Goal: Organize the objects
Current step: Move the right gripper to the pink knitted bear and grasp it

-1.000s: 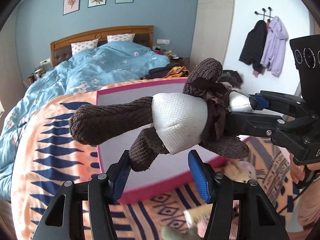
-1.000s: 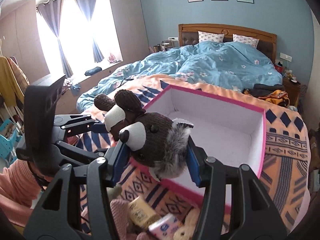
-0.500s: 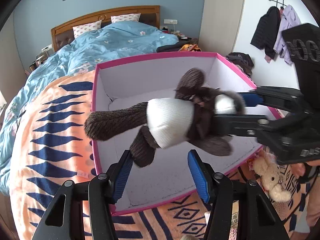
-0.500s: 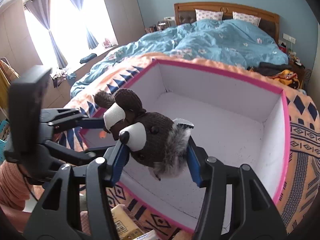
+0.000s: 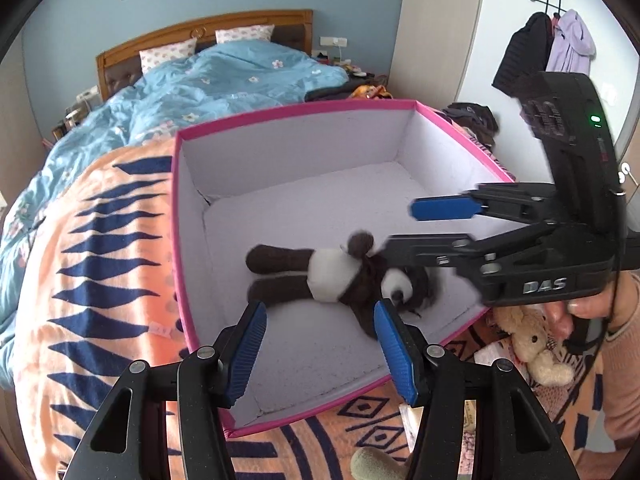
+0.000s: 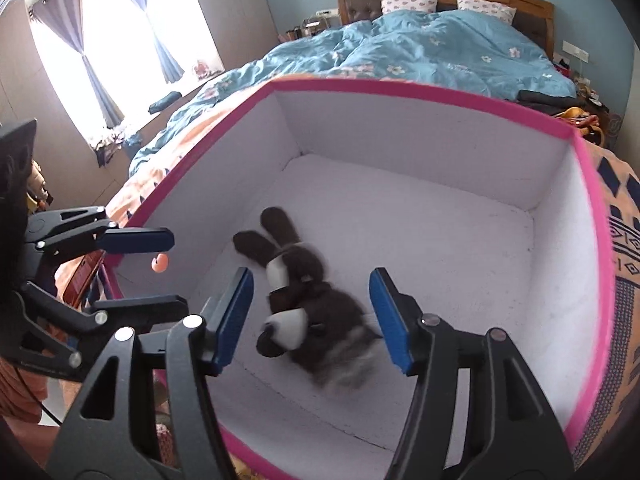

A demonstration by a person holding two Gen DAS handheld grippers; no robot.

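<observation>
Plush bear (image 5: 340, 276): brown w/ white belly and muzzle, lying on its side on the floor of the box, legs twd the box's left wall. Blurred in both views.
Box (image 5: 280, 152): pink rim, white inside, open top, sits on the orange patterned blanket (image 5: 100, 240). Only the bear inside.
Right gripper (image 6: 312, 316): jaws spreading at this moment; bear's head lies between and below the blue pads, gap visible on both sides, no contact. Seen from the left wrist view (enters from the right (image 5: 424, 224)) its fingers are above the bear's head.
Left gripper (image 5: 320, 344): jaws apart, nothing pinched. Bear lies ahead of the tips, past them; its arm is nr the right pad but whether touching can't be told.
Hand (image 5: 580, 308): grips right gripper's handle, pink sleeve at wrist.
Cream plush (image 5: 532, 344): outside the box, on blanket, below right gripper's body.
Bkgd: bed w/ blue floral duvet (image 6: 420, 48) beyond the box.
</observation>
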